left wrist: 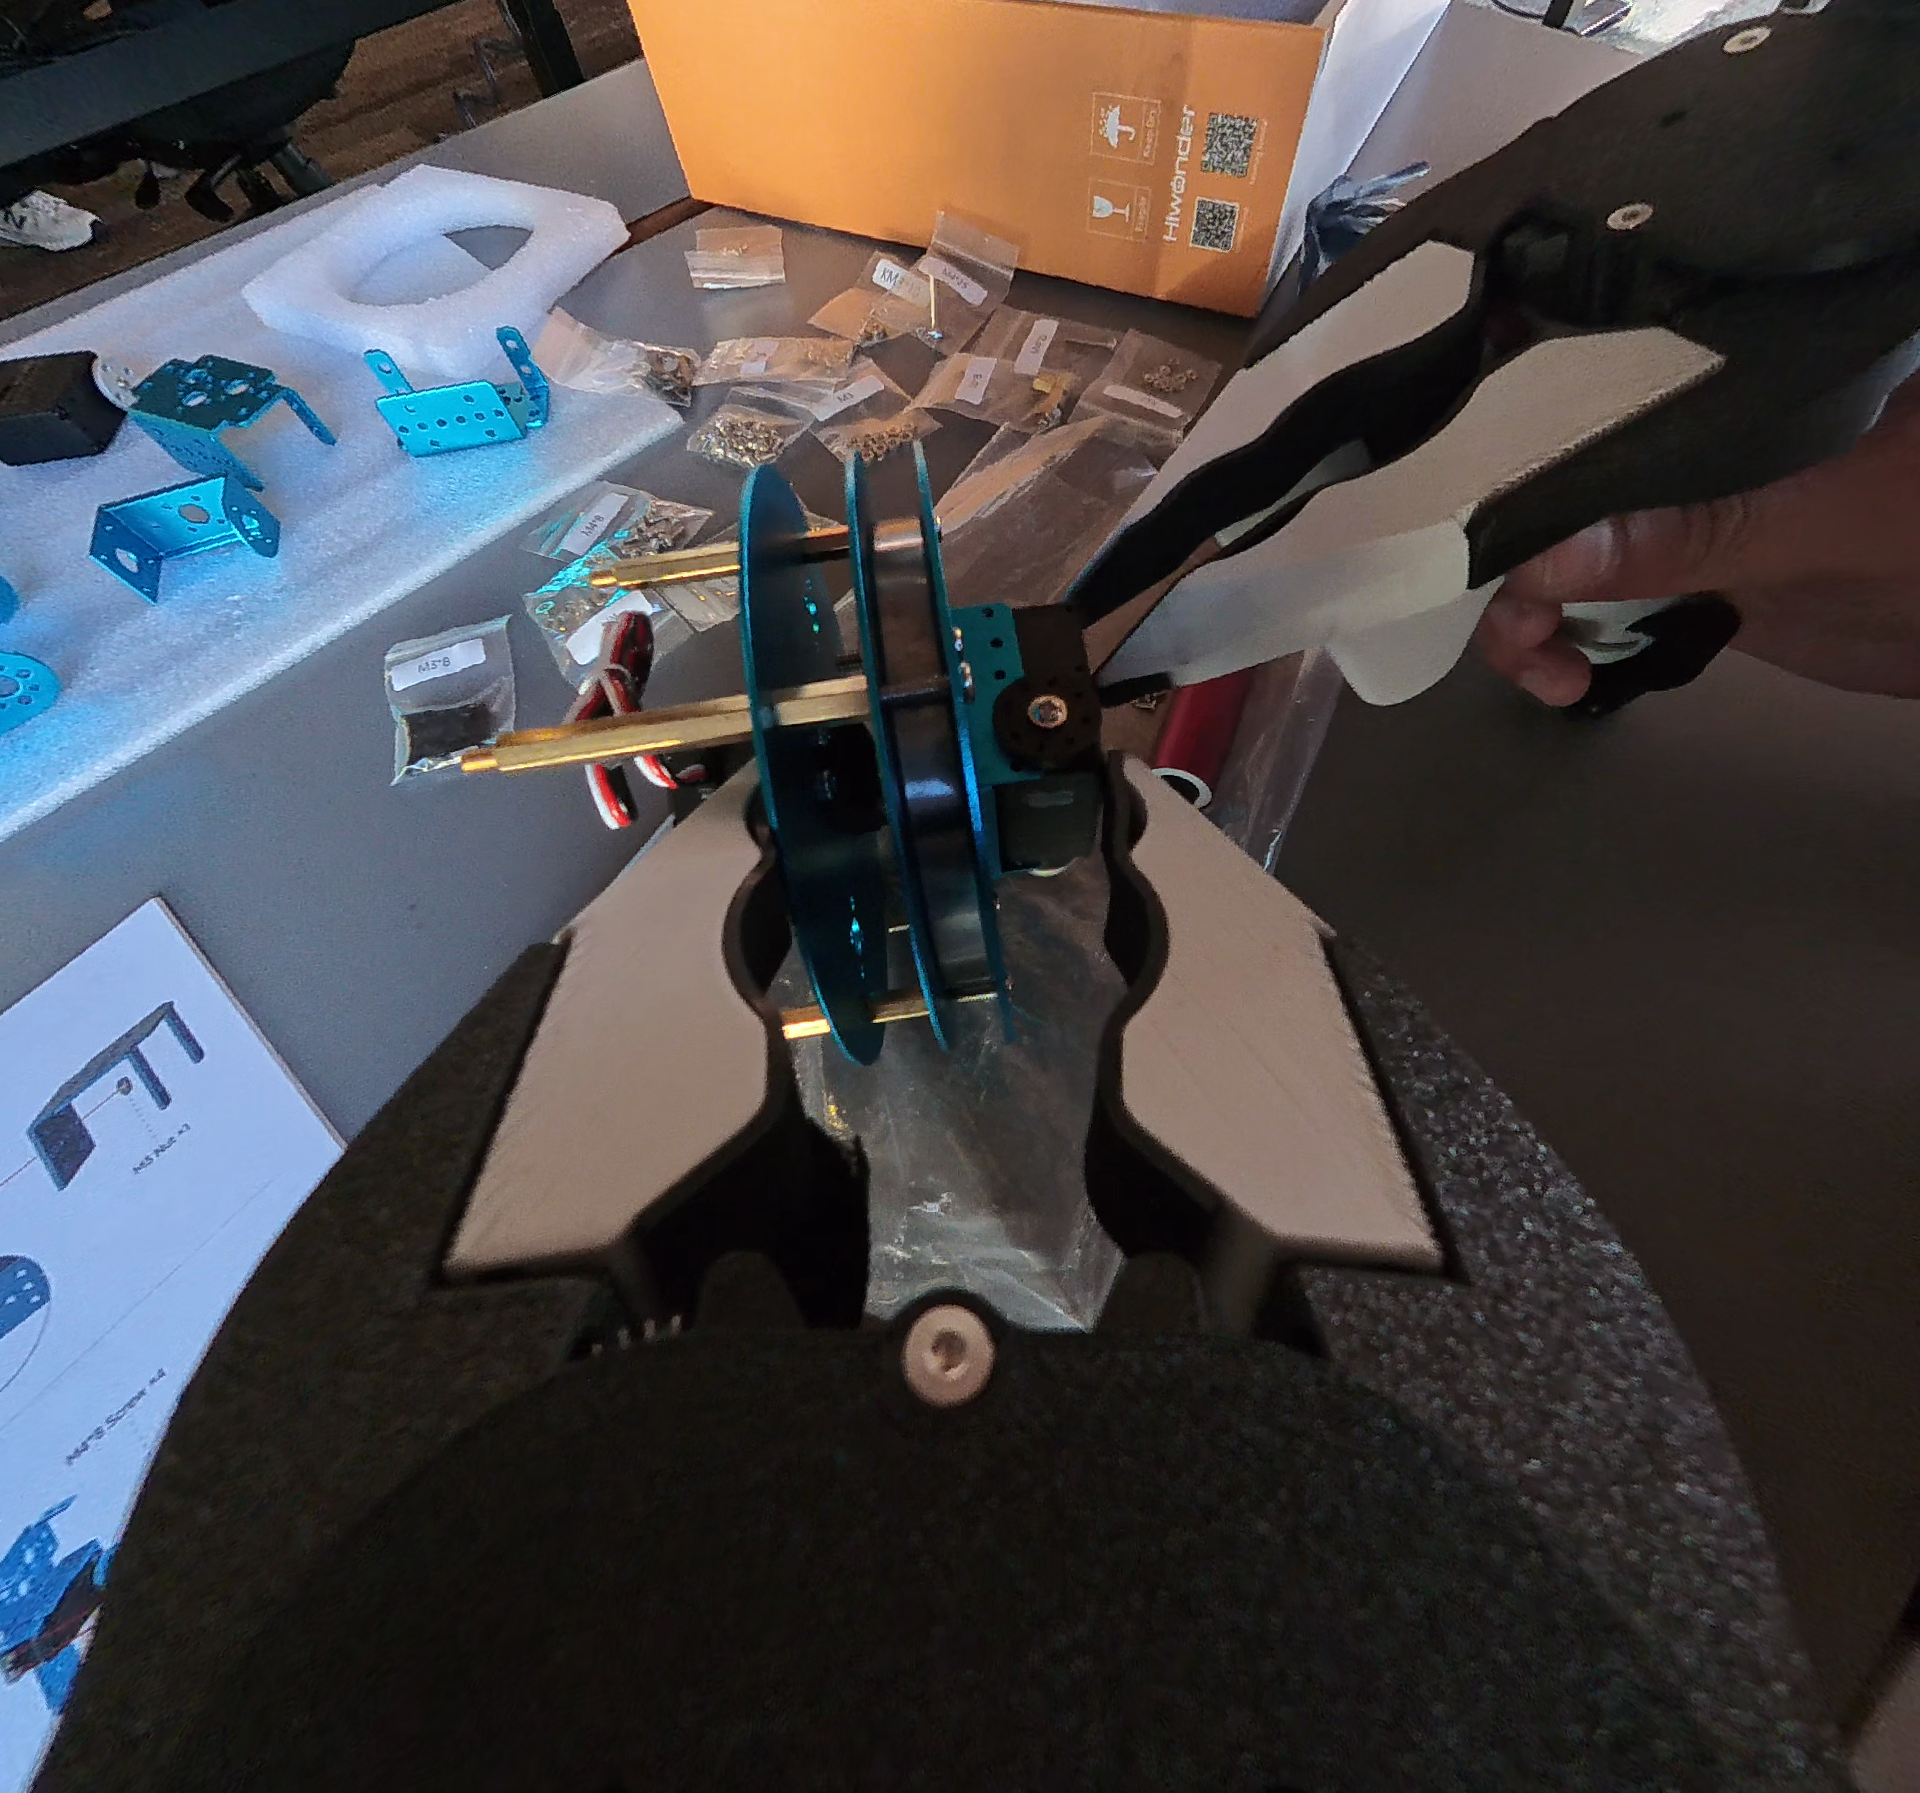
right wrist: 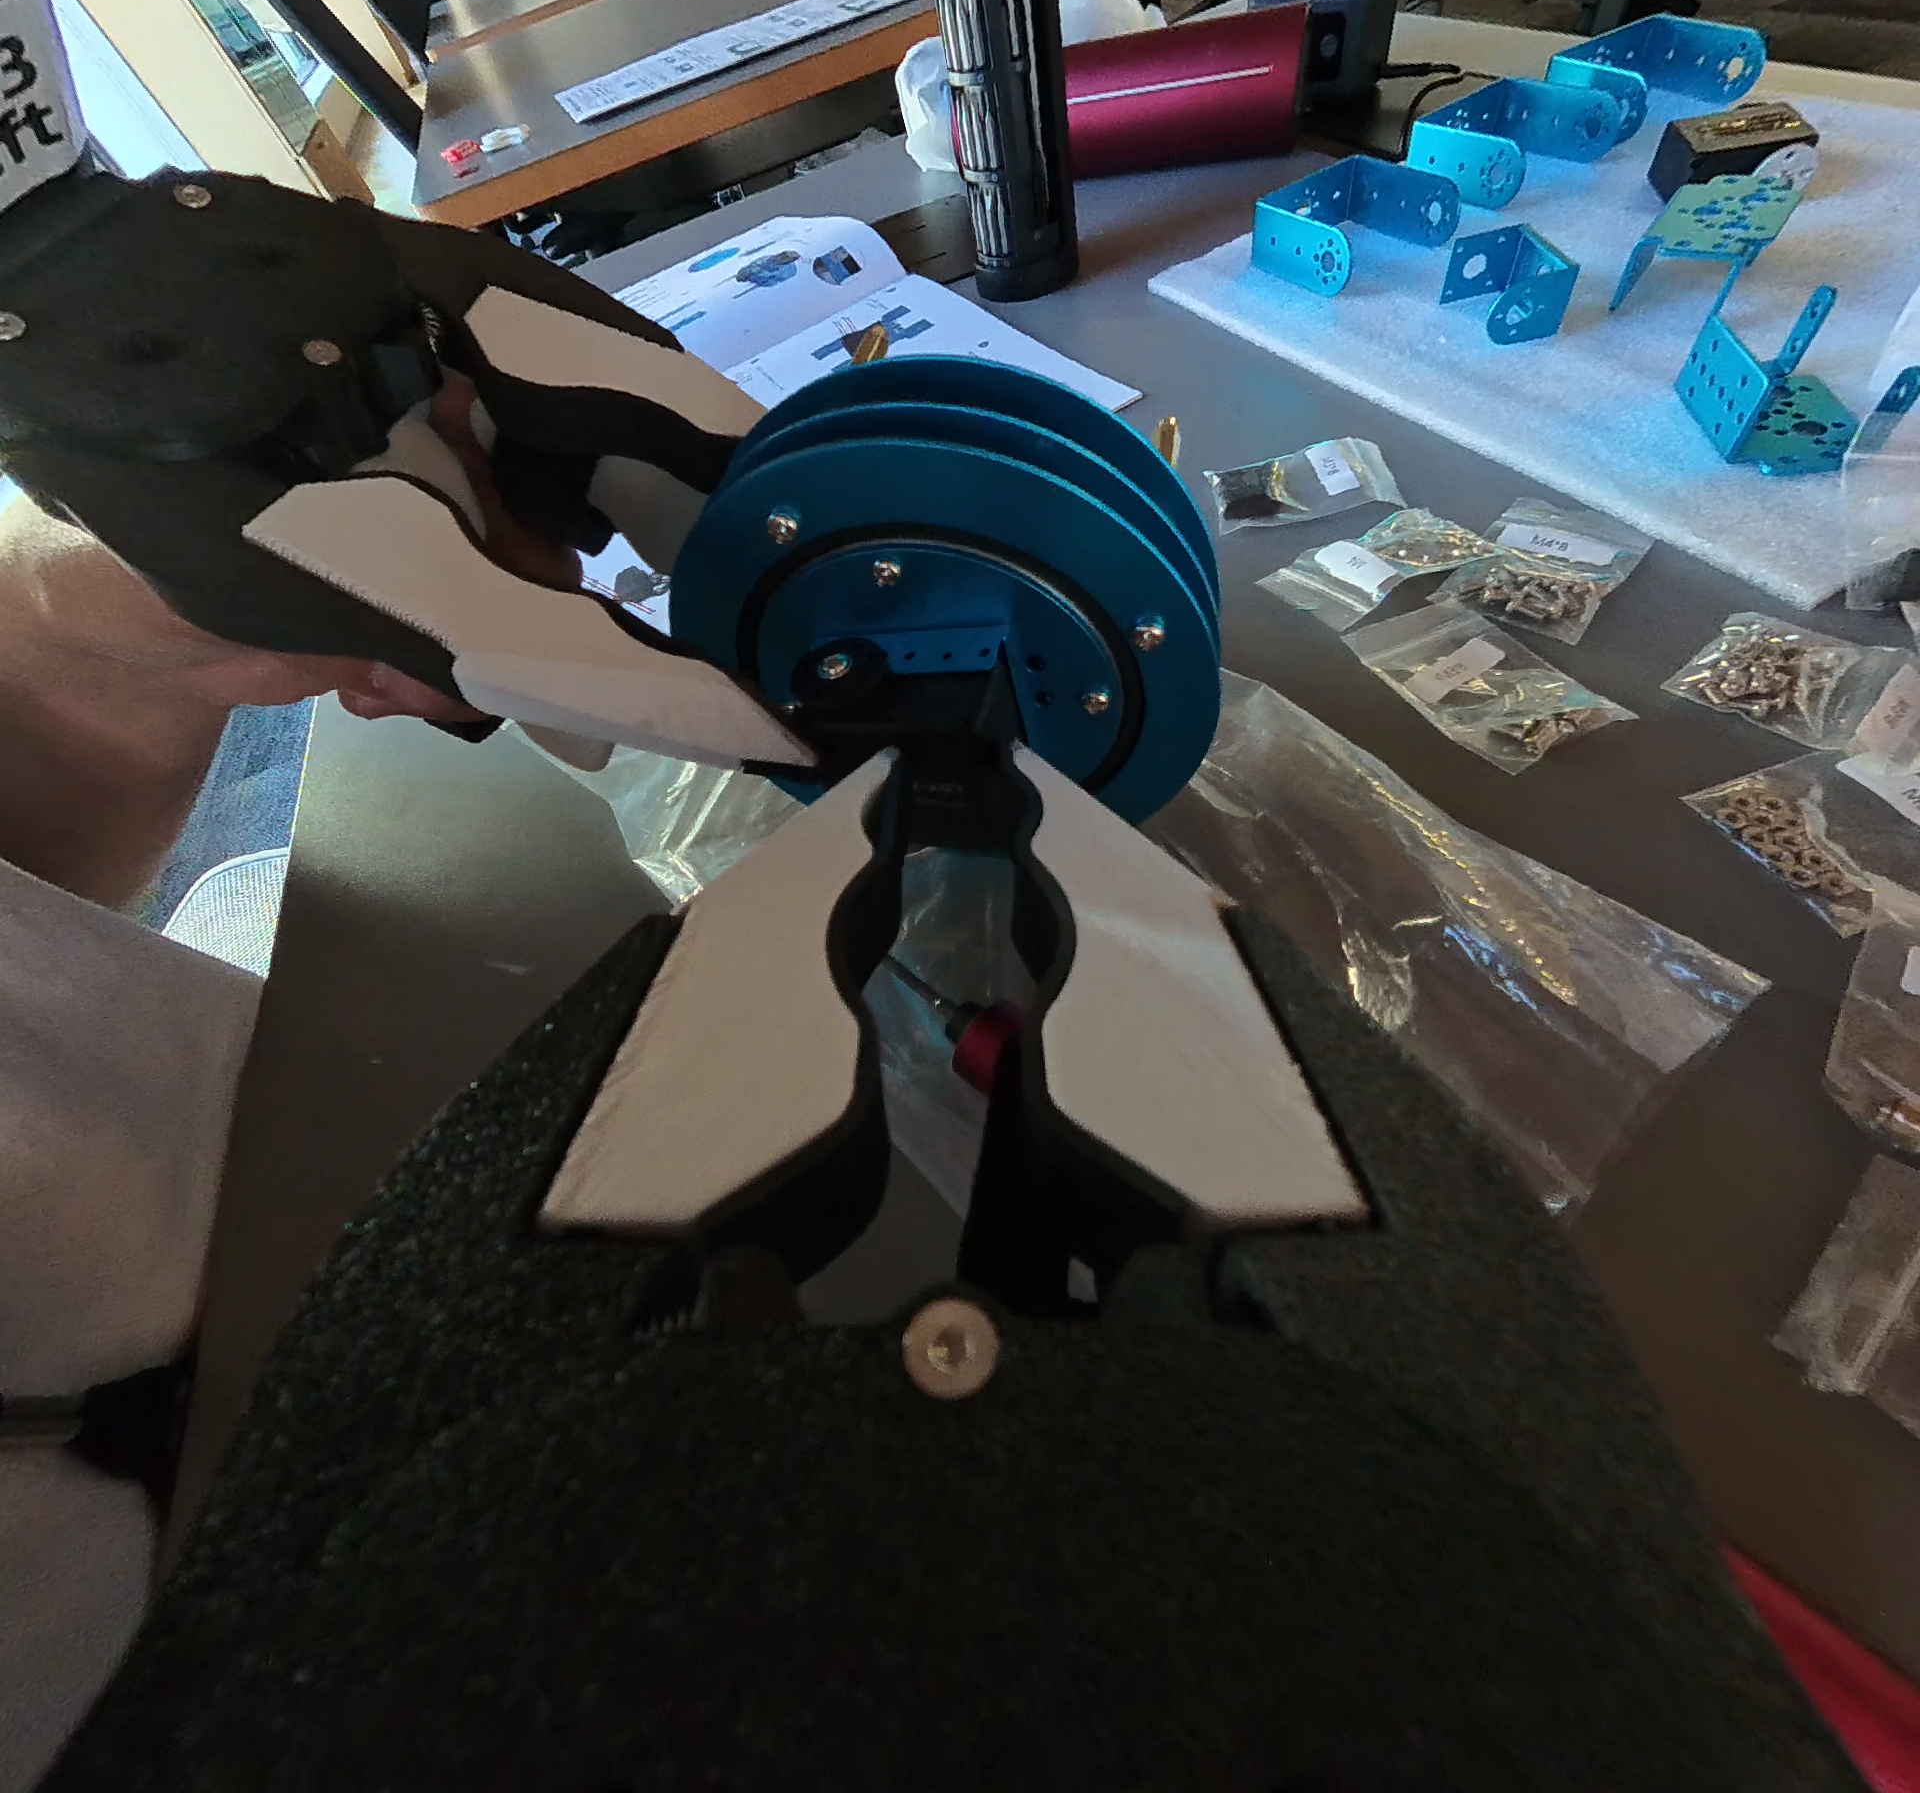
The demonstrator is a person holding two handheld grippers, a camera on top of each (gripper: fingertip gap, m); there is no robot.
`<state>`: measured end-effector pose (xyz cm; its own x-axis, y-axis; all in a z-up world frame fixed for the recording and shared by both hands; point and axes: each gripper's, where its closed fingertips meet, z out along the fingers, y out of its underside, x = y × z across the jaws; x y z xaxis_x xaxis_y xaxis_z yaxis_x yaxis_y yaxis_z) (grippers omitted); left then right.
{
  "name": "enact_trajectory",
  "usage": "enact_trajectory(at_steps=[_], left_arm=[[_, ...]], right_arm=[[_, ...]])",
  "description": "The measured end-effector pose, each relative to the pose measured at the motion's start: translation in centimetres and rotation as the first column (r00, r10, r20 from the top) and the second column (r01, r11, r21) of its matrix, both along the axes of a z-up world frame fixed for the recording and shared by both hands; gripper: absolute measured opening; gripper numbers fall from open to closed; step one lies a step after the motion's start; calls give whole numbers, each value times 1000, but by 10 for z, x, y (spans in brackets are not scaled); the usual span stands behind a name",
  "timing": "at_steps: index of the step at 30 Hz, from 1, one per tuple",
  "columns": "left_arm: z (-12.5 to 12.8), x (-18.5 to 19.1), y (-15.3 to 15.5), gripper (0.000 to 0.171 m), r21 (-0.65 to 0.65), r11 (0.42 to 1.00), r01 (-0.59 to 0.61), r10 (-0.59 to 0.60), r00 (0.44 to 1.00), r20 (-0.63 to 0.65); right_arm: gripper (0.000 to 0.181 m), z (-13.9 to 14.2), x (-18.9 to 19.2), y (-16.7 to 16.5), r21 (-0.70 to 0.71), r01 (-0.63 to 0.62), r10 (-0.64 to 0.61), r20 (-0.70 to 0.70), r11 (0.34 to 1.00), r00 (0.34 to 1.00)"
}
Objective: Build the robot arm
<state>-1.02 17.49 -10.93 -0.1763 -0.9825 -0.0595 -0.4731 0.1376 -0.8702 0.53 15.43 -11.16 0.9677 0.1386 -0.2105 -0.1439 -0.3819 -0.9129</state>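
The left gripper point(left wrist: 940, 870) is clamping the blue disc stack point(left wrist: 883, 756) edge-on, its white pads point(left wrist: 665, 995) pressing the outer faces, so the discs are standing upright above the bench point(left wrist: 1558, 964). Brass standoffs point(left wrist: 623, 735) are sticking out of the stack toward the left. The right gripper point(right wrist: 951, 761) is closing on the black servo point(right wrist: 951, 787) mounted at the stack's hub point(right wrist: 935, 631), with its fingertips point(right wrist: 1049, 777) touching the servo body on both sides. In the left wrist view this gripper point(left wrist: 1101, 663) is coming in from the right, held by a hand point(left wrist: 1683, 590), its tips at the servo point(left wrist: 1044, 694). In the right wrist view the other gripper point(right wrist: 748, 590) is reaching in from the left over the disc rims.

Under the stack a clear plastic bag point(right wrist: 1403, 891) is lying on the bench. Beyond it, small bags of screws point(left wrist: 862, 372) are spreading toward the orange box point(left wrist: 935, 102) at the far edge. Left of them a white foam sheet point(left wrist: 343, 538) is carrying blue brackets point(left wrist: 457, 403) and a foam ring point(left wrist: 436, 268). A manual point(left wrist: 125, 1172) is lying at the near left edge. In the right wrist view a red cylinder point(right wrist: 1174, 86) and a dark bottle point(right wrist: 1003, 81) are standing at the far side.
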Motion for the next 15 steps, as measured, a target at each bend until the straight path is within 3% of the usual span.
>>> enact_trajectory(at_steps=[5,11,15], left_arm=[[0,1,0,59,-6,1000,1,-1,1000,3],[0,2,0,58,-10,1000,1,-1,1000,4],[1,2,0,57,-19,1000,-5,5,1000,6]], right_arm=[[15,0,1,0,4,1,0,-17,1000,1000],[52,1,-8,-8,6,-19,18,12,1000,1000],[59,-9,-15,1,-30,51,-46,147,998,988]])
